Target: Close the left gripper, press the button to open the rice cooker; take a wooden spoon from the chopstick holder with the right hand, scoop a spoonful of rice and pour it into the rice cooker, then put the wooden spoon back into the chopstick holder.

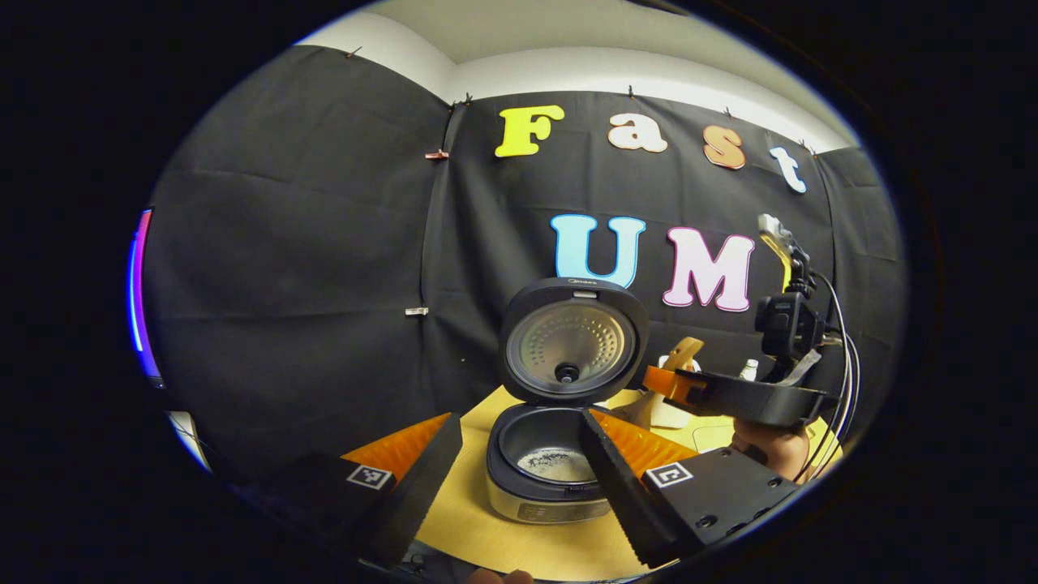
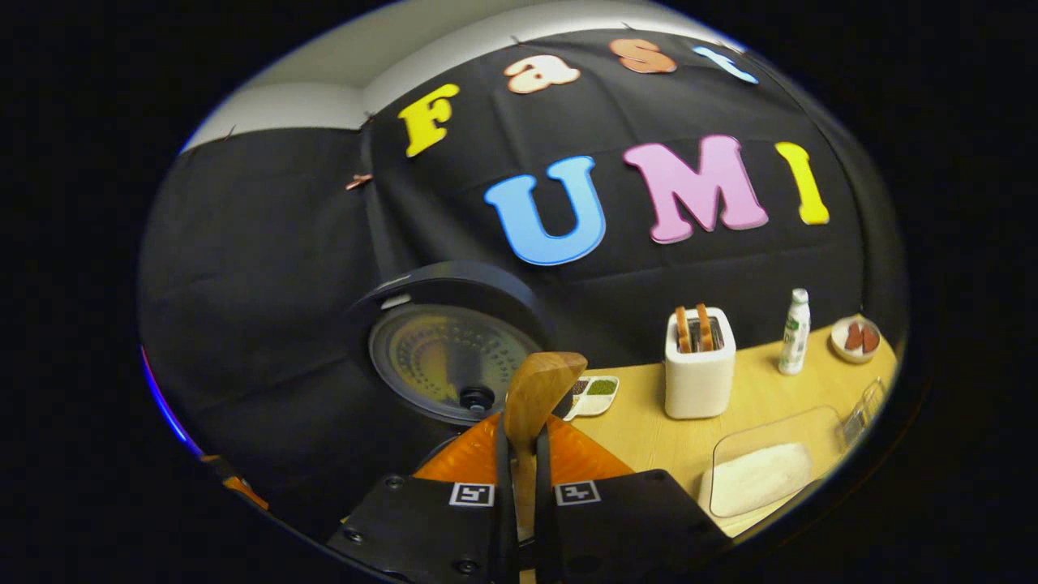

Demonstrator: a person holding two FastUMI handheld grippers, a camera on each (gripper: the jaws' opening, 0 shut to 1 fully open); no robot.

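The black round rice cooker stands open on the yellow wooden table, rice inside. The left claw is spread wide before it. The right claw clenches the light wooden spoon beside the raised lid.

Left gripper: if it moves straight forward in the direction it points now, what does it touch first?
Probably the open rice cooker: it sits directly ahead between the spread fingers of the left gripper, and its pot rim looks nearest. Depth is hard to judge in the fisheye view.
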